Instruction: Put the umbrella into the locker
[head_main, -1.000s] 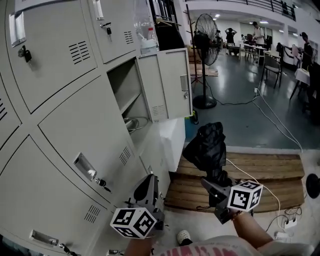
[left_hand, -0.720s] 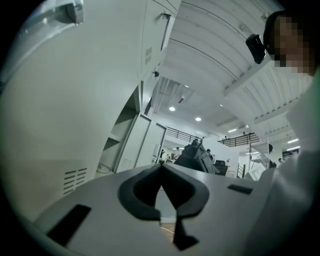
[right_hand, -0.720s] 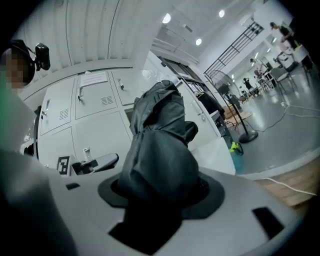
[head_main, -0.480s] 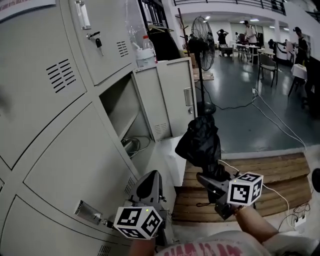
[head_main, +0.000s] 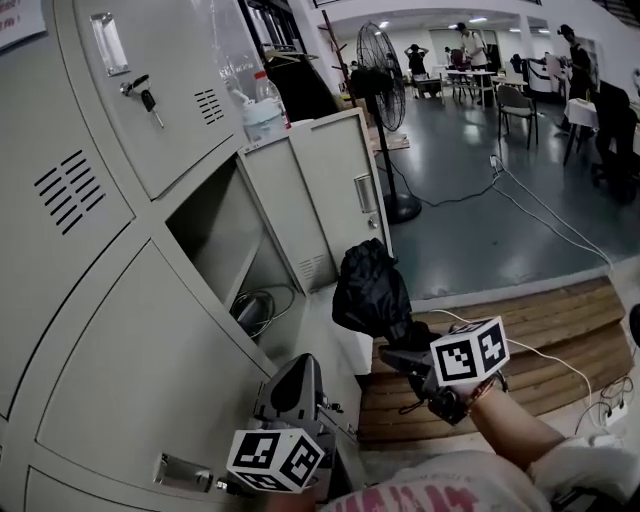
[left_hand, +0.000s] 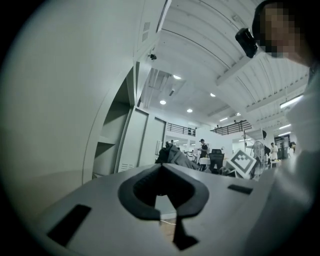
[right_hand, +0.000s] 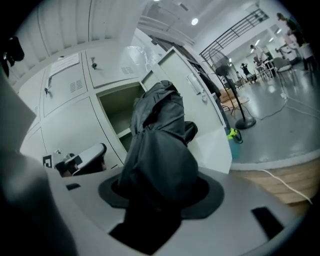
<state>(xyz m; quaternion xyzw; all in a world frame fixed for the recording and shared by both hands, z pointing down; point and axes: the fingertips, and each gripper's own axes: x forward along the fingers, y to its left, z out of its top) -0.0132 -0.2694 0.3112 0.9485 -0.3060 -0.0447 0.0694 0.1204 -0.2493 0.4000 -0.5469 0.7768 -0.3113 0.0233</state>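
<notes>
A black folded umbrella (head_main: 368, 288) stands up out of my right gripper (head_main: 402, 350), just right of the open locker (head_main: 222, 232). The jaws are closing, and the umbrella's lower part sits pressed between them. In the right gripper view the umbrella (right_hand: 157, 145) hides the jaws and rises in front of the locker opening (right_hand: 120, 112). The locker's door (head_main: 318, 190) is swung wide to the right. My left gripper (head_main: 292, 378) is low beside the closed lower locker fronts, jaws together and holding nothing. It points past the cabinet face (left_hand: 60, 100).
A coiled cable (head_main: 250, 308) lies on the open locker's floor. A plastic bottle (head_main: 262, 105) stands behind the door's top. There is a pedestal fan (head_main: 377, 95) beyond, a wooden platform (head_main: 530, 335) with cords at right, and people and chairs far back.
Both grippers have moved along the lockers toward the open one. The umbrella now stands close to its opening, in front of the door's lower edge. The grip looks unchanged.
</notes>
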